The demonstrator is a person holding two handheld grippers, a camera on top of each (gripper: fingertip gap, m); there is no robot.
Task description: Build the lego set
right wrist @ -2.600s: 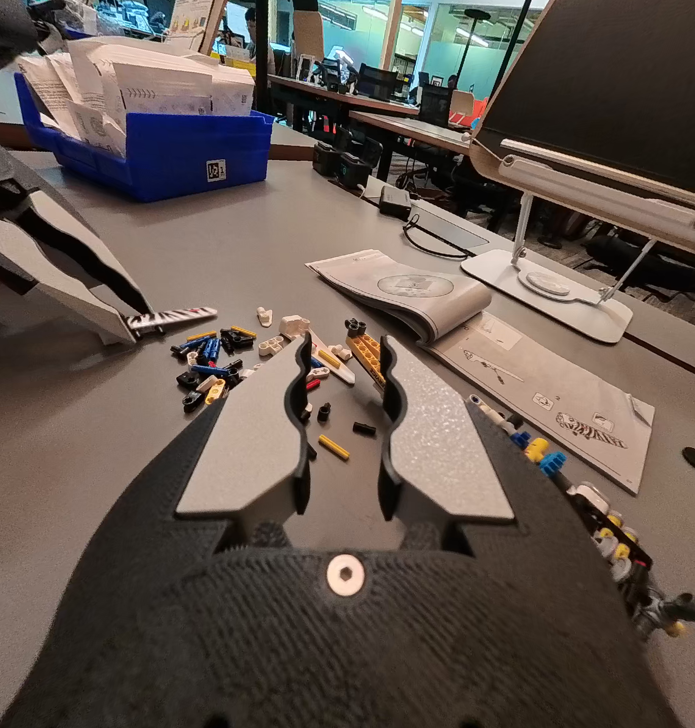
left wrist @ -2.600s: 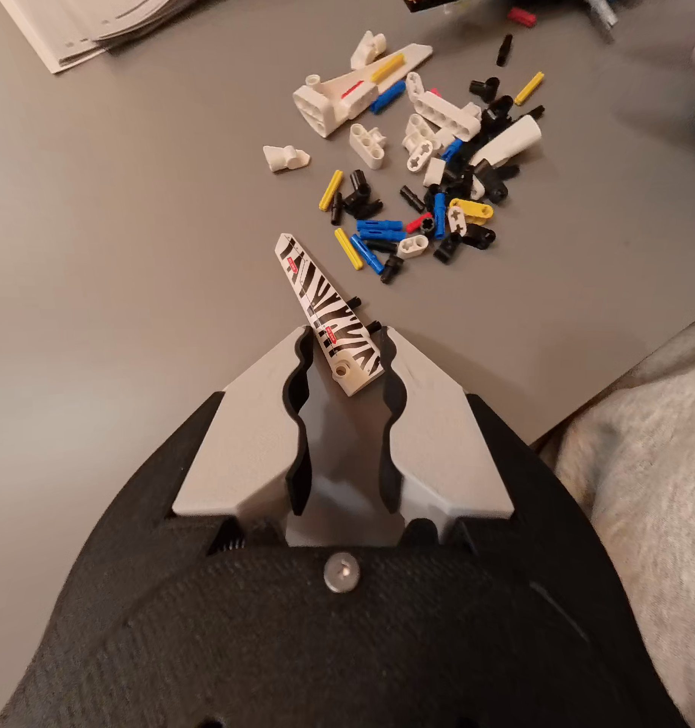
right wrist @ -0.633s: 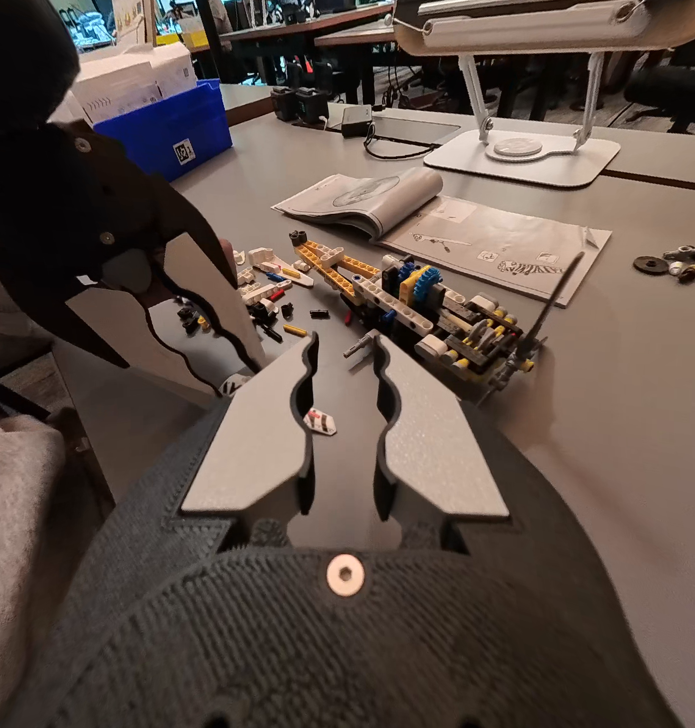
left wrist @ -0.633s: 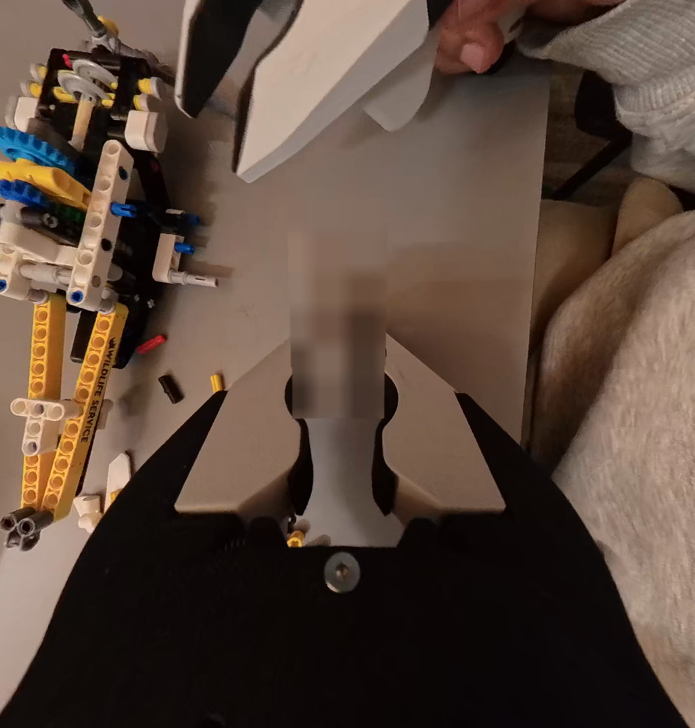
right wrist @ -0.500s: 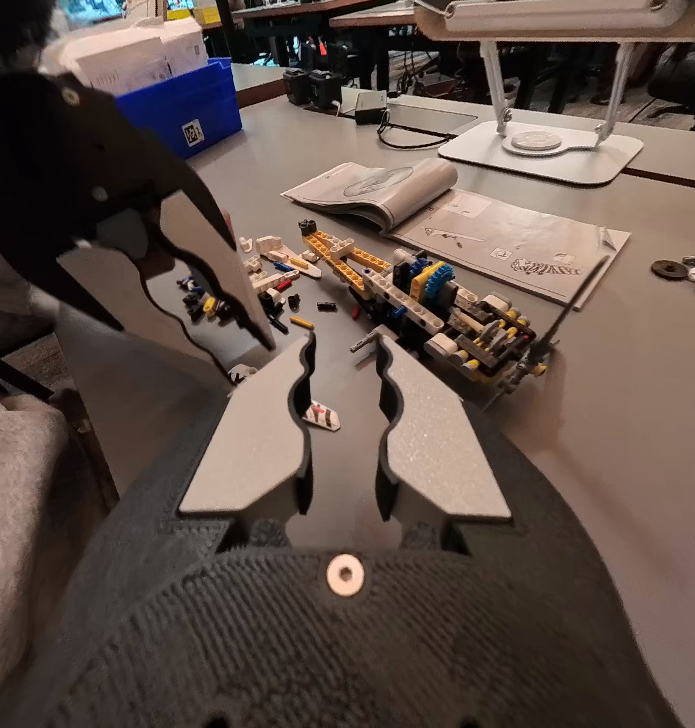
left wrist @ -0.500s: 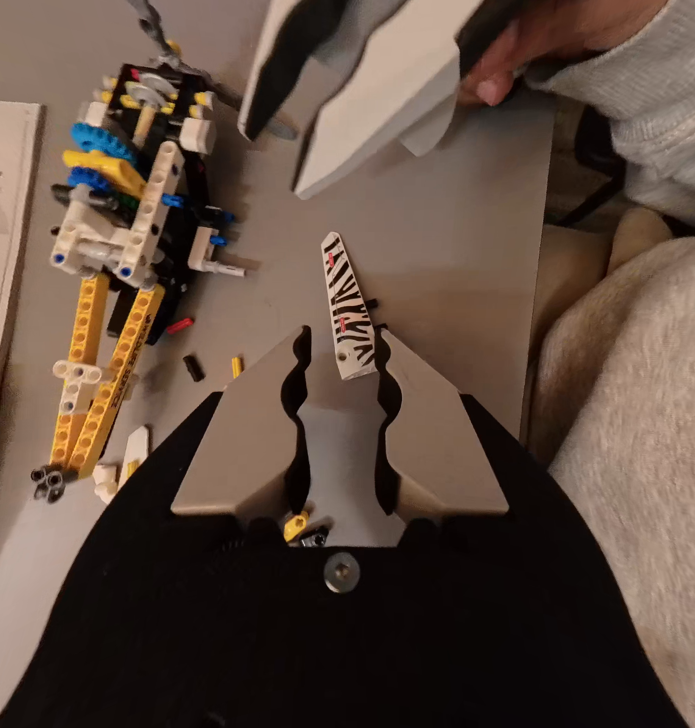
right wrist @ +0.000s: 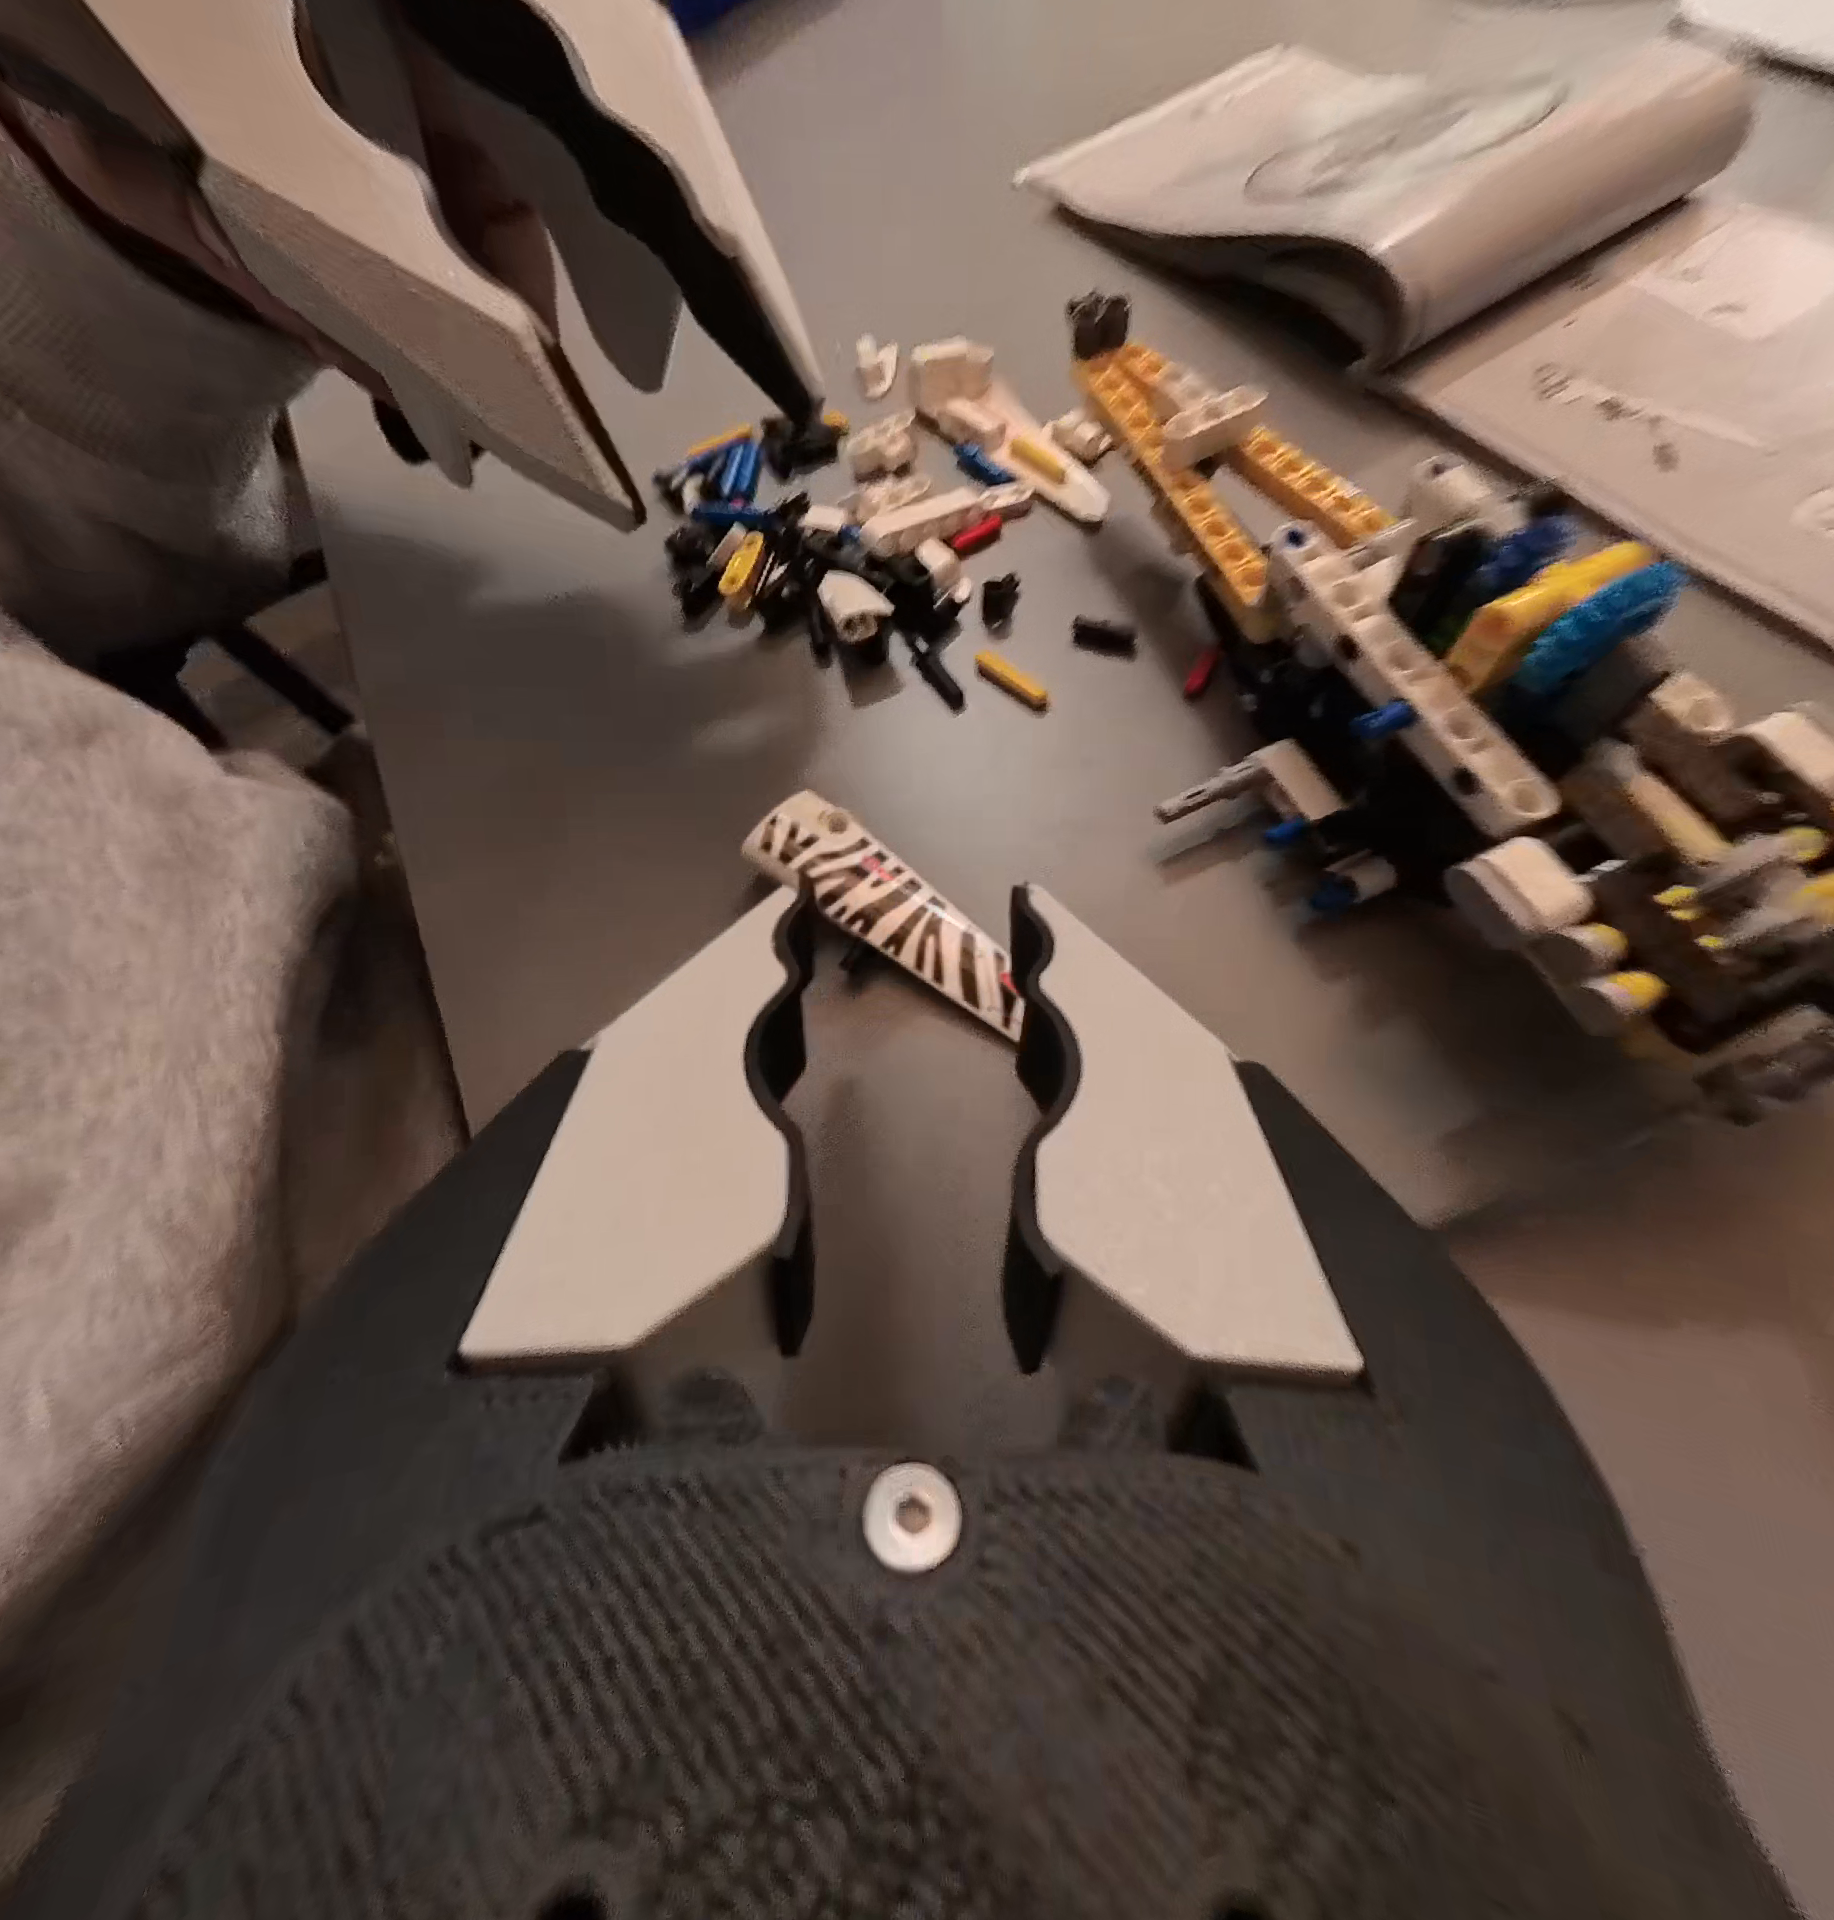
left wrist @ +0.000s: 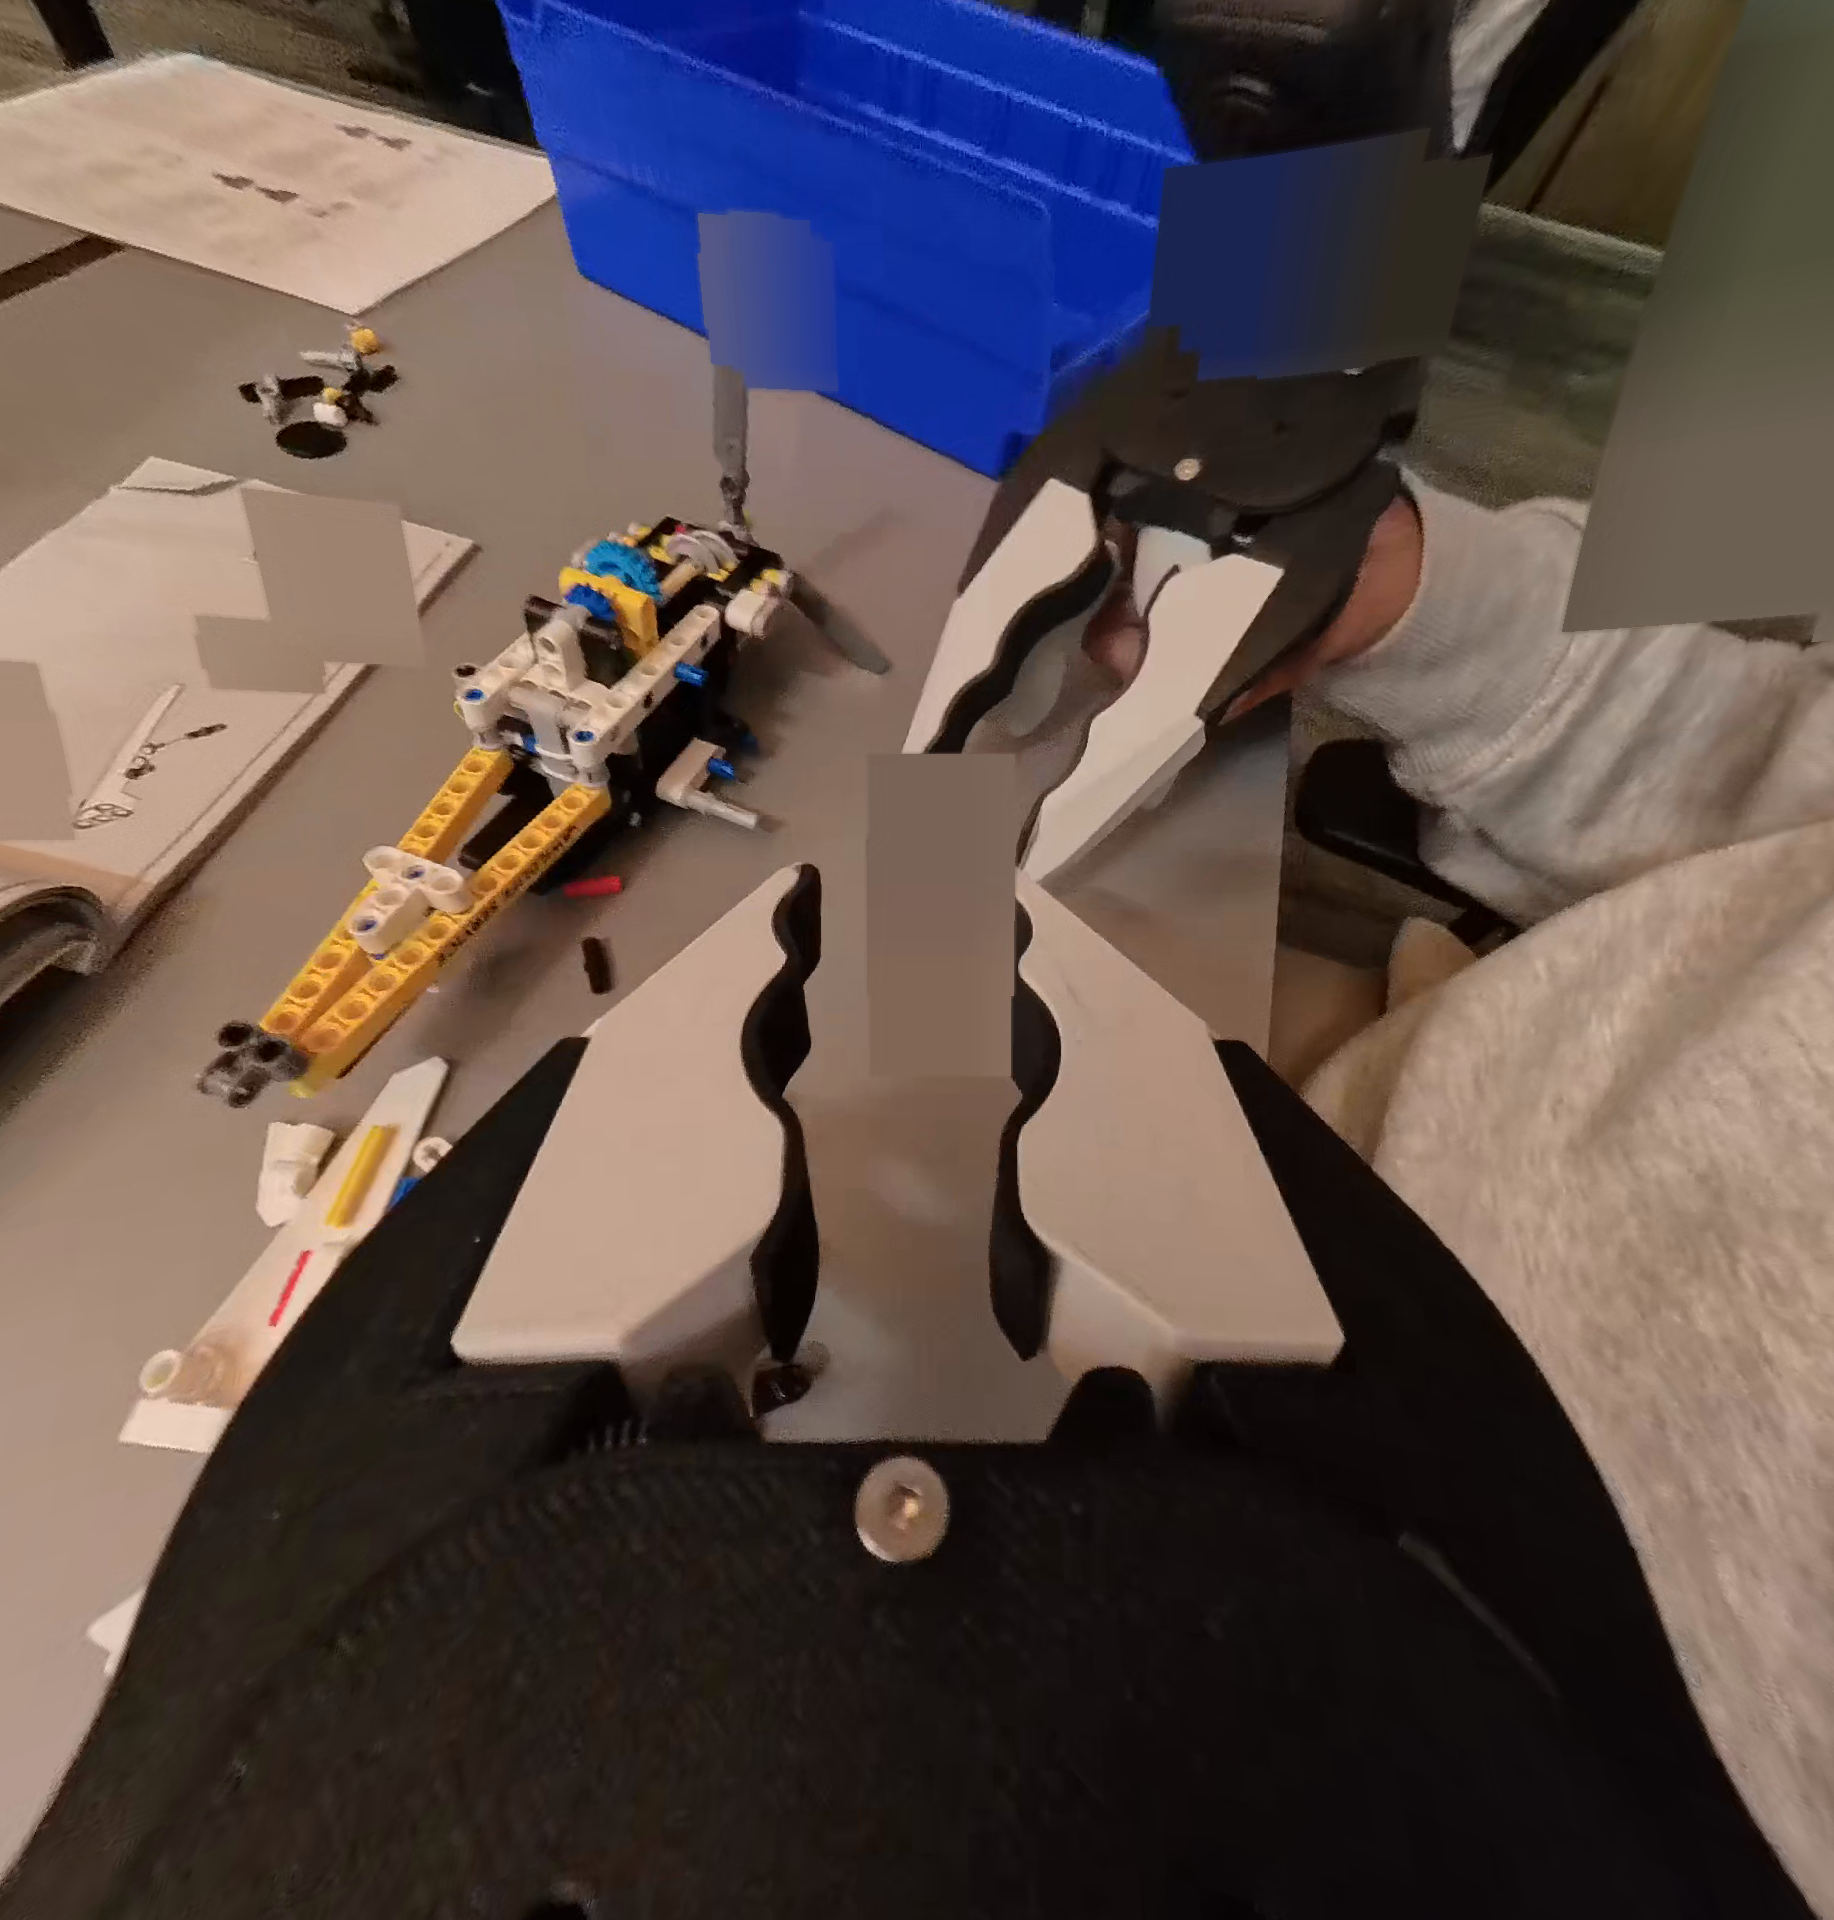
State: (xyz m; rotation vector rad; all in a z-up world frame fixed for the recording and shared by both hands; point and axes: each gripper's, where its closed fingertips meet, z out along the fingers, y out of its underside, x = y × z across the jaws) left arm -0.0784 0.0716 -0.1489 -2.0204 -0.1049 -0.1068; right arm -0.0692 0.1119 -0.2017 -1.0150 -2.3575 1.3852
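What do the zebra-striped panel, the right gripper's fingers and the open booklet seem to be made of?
Zebra-striped panel: hard glossy plastic, judging by its sheen; the stripes look printed or stickered. Right gripper fingers: matte grey rigid plastic, faintly grainy, perhaps 3D-printed, with black inner pads. Booklet: paper, its pages curling at the fold.

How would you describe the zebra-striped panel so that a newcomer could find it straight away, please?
Start at the long yellow-and-white lego model on the grey table, then look toward the table's near edge. The striped panel lies flat there, alone, just beyond the right tongs. It is the only tapered white piece with black stripes; the loose pile farther off holds small plain parts.
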